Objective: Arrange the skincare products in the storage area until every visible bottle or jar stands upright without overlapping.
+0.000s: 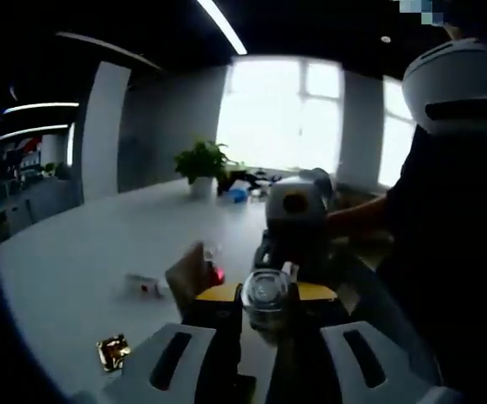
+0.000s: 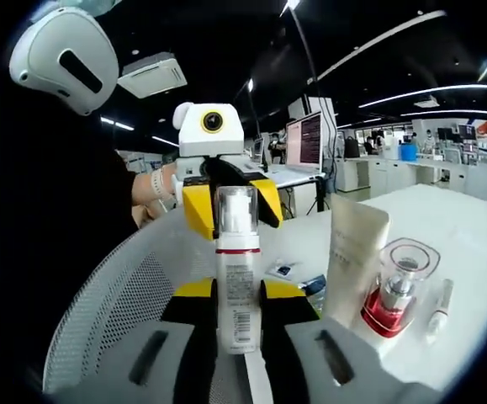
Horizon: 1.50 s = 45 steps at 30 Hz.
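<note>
In the left gripper view, a small gold packet (image 1: 113, 351) lies on the white table (image 1: 83, 252) at the lower left, and a small white tube with a red end (image 1: 146, 286) lies further in. Right of it stand a tan tube (image 1: 188, 271) and a red-based bottle (image 1: 216, 271), close together. The left gripper (image 1: 264, 316) has its jaws closed narrowly on a clear bottle (image 1: 266, 299), seen cap-end on between the yellow pads. Beyond it is the right gripper (image 1: 298, 215), and a potted plant (image 1: 201, 164) stands far back.

In the right gripper view, the left gripper (image 2: 226, 198) faces the camera. The right gripper (image 2: 239, 316) clamps a white pump bottle (image 2: 237, 269) upright between its jaws. To its right on the table (image 2: 453, 219) stand a cream tube (image 2: 354, 252), then a clear-capped bottle with a red base (image 2: 399, 286) just beside it, then a thin white tube (image 2: 439, 310) lying flat.
</note>
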Each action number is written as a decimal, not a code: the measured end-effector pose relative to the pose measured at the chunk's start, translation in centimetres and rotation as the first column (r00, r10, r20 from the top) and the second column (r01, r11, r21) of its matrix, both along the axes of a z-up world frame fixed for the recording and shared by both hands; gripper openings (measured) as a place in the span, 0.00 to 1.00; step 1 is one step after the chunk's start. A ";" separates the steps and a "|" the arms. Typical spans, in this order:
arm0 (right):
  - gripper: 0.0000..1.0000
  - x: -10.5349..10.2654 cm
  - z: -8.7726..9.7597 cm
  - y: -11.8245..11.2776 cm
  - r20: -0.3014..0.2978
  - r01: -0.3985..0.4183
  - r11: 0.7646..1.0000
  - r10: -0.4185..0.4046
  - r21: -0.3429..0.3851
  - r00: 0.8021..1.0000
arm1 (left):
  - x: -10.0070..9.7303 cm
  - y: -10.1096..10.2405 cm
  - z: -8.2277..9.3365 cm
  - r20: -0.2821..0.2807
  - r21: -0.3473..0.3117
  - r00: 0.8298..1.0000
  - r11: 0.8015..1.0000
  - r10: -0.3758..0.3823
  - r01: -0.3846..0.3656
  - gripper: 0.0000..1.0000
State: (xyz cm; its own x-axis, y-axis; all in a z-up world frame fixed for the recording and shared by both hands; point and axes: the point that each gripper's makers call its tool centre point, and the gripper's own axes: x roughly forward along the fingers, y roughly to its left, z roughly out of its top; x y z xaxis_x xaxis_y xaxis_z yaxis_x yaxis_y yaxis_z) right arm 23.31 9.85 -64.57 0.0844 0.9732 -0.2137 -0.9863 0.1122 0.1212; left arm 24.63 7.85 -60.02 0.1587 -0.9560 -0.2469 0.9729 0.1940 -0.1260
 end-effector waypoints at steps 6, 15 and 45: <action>0.19 0.4 -0.7 -0.4 0.005 0.018 0.999 -0.018 -0.039 1.000 | 0.1 -1.0 -0.3 -0.009 0.029 0.999 0.998 -0.048 0.049 0.17; 0.22 1.4 -3.9 -1.0 0.021 0.081 0.973 -0.078 -0.214 0.997 | 1.0 -1.6 -2.5 -0.012 0.120 0.998 0.991 -0.054 0.055 0.16; 0.20 2.8 -8.9 -0.9 0.052 0.124 0.966 -0.115 -0.228 0.992 | 1.8 -2.3 -7.5 -0.010 0.275 0.999 0.961 -0.038 0.040 0.17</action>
State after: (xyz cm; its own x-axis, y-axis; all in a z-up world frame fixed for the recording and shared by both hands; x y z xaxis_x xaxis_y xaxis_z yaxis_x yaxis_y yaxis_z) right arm 26.14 8.94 -73.49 0.2095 0.8804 -0.4255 -0.9674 0.2500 0.0411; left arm 26.45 5.55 -67.48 0.1210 -0.8563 -0.5022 0.9799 0.1839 -0.0775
